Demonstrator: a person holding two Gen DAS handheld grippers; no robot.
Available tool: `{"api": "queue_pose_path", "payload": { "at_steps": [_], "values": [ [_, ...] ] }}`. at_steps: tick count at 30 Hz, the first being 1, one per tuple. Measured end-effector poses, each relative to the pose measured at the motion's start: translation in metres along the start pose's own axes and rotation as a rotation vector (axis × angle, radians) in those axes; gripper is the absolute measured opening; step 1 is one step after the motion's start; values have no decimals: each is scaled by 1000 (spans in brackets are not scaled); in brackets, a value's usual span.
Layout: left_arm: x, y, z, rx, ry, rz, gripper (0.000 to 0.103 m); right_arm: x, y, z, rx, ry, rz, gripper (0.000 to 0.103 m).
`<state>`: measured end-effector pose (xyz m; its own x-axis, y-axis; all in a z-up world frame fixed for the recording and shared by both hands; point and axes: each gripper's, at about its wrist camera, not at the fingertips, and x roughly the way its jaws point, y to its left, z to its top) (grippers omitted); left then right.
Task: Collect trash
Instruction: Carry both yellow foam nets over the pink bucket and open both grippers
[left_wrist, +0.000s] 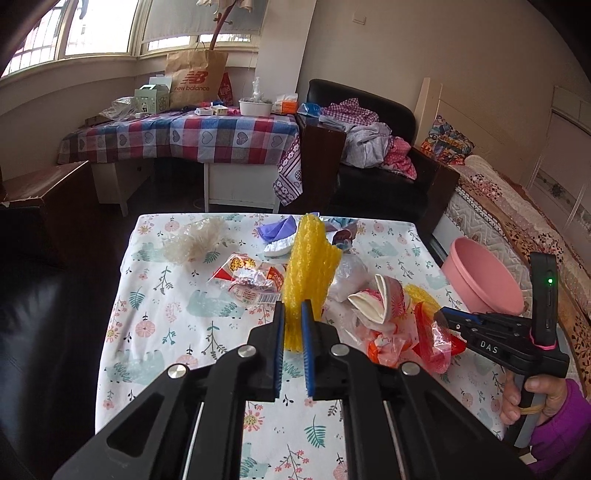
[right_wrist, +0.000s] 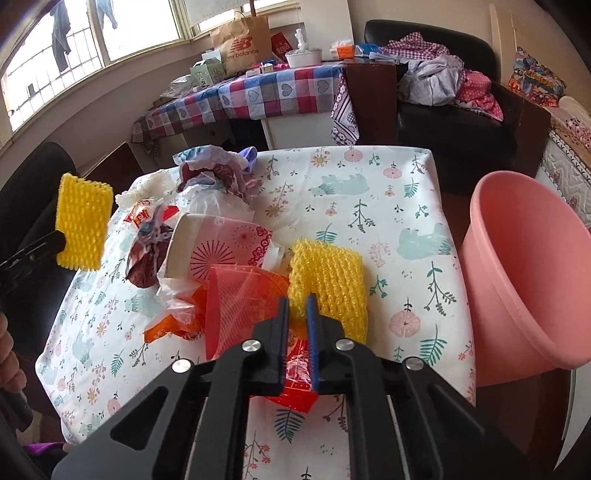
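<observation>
My left gripper (left_wrist: 292, 308) is shut on a yellow foam net (left_wrist: 308, 266) and holds it upright above the floral table (left_wrist: 159, 295); the net also shows at the left of the right wrist view (right_wrist: 82, 225). My right gripper (right_wrist: 297, 302) is shut on a red-orange plastic wrapper (right_wrist: 243, 295), low over the trash pile; it shows in the left wrist view (left_wrist: 441, 317). A second yellow foam net (right_wrist: 328, 284) lies just beyond its fingertips. A crushed paper cup (right_wrist: 218, 247), snack wrappers (left_wrist: 251, 280) and plastic bags (right_wrist: 214, 173) lie on the table.
A pink plastic basin (right_wrist: 524, 273) stands off the table's right edge, beside a bed (left_wrist: 517, 206). A dark armchair with clothes (left_wrist: 373, 147) and a checked-cloth table (left_wrist: 177, 136) stand beyond. A dark sofa (left_wrist: 40, 314) is at the left.
</observation>
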<state>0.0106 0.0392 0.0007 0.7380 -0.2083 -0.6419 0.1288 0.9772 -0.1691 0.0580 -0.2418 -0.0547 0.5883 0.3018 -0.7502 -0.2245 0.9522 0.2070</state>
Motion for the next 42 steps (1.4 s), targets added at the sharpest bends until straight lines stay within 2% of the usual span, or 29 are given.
{"api": "queue_pose_path", "payload": {
  "at_steps": [6, 9, 14, 20, 25, 32, 38, 42],
  "values": [
    [-25, -16, 7, 21, -51, -25, 8, -48, -10, 2, 56, -108, 82, 7],
    [-34, -30, 13, 36, -77, -58, 8, -74, -14, 5, 78, -163, 92, 7],
    [-44, -65, 28, 84, -108, -159, 8, -114, -30, 10, 104, -250, 39, 7],
    [-36, -122, 42, 173, -114, -288, 8, -137, -77, 9, 202, -310, -55, 7],
    [-7, -177, 51, 258, -77, -373, 8, -131, -115, 7, 279, -304, -94, 7],
    [63, -245, 52, 327, 34, -443, 8, -105, -156, 5, 369, -264, -123, 7],
    [118, -292, 49, 350, 107, -458, 8, -86, -182, 1, 416, -233, -150, 7],
    [147, -314, 42, 375, 138, -429, 9, -81, -194, -3, 439, -237, -176, 8]
  ]
}}
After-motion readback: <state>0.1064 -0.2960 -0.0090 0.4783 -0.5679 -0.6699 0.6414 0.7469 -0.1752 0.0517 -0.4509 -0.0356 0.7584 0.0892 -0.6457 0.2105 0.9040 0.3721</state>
